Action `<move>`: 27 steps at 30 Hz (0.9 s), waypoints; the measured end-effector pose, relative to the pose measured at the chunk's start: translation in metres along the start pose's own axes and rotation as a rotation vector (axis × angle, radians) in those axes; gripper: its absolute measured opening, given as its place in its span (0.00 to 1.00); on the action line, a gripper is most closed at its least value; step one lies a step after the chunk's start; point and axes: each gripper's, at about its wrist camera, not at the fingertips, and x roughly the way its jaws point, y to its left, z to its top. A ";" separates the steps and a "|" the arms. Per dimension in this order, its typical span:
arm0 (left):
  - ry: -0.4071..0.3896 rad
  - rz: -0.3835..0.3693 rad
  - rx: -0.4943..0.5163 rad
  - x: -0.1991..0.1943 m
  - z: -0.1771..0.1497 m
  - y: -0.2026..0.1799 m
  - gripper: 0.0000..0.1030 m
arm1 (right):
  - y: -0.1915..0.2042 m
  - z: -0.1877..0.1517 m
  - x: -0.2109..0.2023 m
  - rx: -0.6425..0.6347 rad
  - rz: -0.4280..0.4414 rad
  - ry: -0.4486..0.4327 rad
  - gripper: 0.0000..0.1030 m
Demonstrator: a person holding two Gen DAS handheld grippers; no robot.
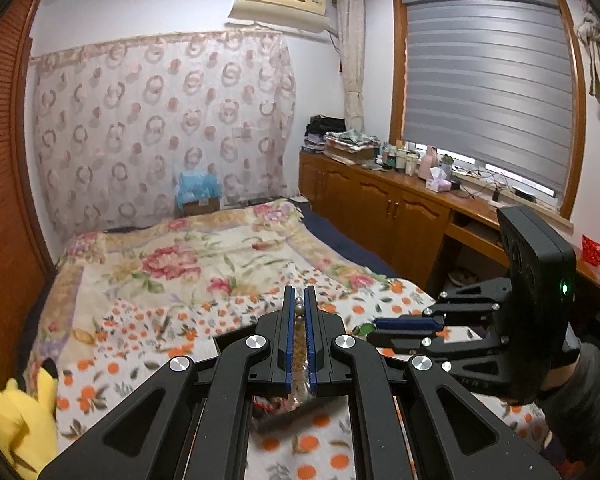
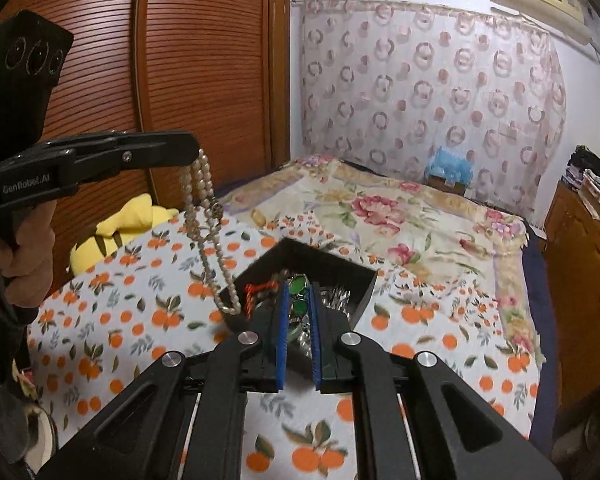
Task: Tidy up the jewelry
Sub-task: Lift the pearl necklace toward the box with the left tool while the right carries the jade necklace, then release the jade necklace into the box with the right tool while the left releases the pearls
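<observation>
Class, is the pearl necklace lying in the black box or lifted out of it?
Lifted out: the necklace dangles from the left tool, beside the box.

The box (image 2: 300, 260) sits on the bed (image 2: 420, 216). Left of the box hangs a necklace (image 2: 208, 224); behind it, a plush toy (image 2: 116, 232), seemingly against the wardrobe (image 2: 180, 60).
</observation>
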 end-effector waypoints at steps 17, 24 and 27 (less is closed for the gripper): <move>0.180 0.008 -0.057 0.087 -0.055 0.021 0.04 | -0.019 -0.013 0.063 0.039 0.010 0.074 0.11; 0.232 0.017 -0.072 0.103 -0.067 0.029 0.04 | -0.018 -0.013 0.075 0.045 0.016 0.089 0.12; 0.237 0.021 -0.084 0.103 -0.065 0.033 0.04 | -0.017 -0.014 0.077 0.046 0.010 0.098 0.12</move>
